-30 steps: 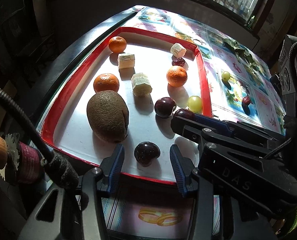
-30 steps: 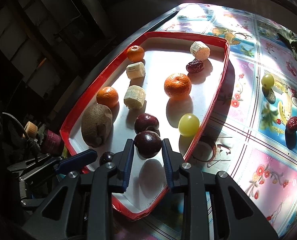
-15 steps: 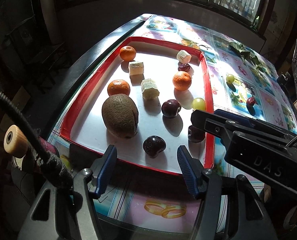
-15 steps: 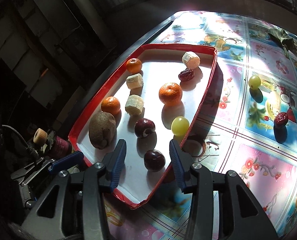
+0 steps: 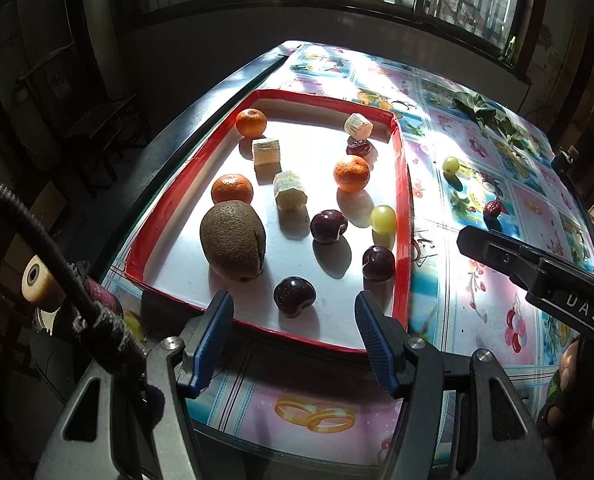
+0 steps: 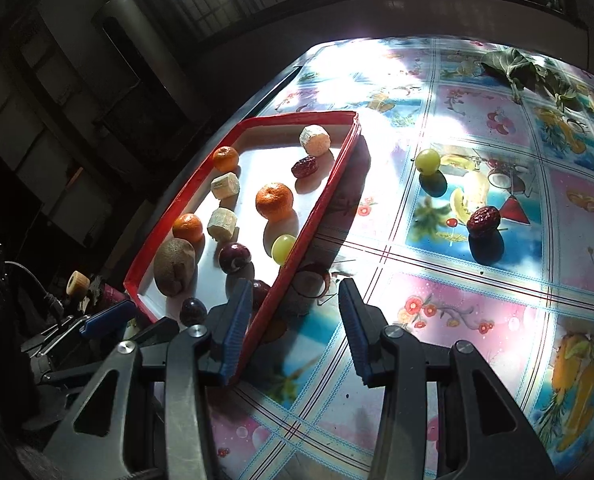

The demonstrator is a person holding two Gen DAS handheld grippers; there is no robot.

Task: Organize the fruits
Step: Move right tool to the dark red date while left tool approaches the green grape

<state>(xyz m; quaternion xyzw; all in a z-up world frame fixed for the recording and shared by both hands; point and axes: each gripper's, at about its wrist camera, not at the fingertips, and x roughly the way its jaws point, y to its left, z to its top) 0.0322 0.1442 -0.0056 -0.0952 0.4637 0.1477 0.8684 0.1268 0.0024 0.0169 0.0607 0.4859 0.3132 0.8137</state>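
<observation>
Now released: left tongs (image 5: 293,344) gaping, dark cherry (image 5: 294,296) lying free just ahead. Right tongs (image 6: 297,332) likewise spread, straddling red tray (image 6: 297,248) rim, grasping nothing.

One word can be read

The white letters "DAS" stand on the black arm of the right gripper (image 5: 497,250), seen at the right side of the left wrist view. The tablecloth (image 6: 437,312) has only printed pictures of fruits, flowers and rings, no letters that can be read.
</observation>
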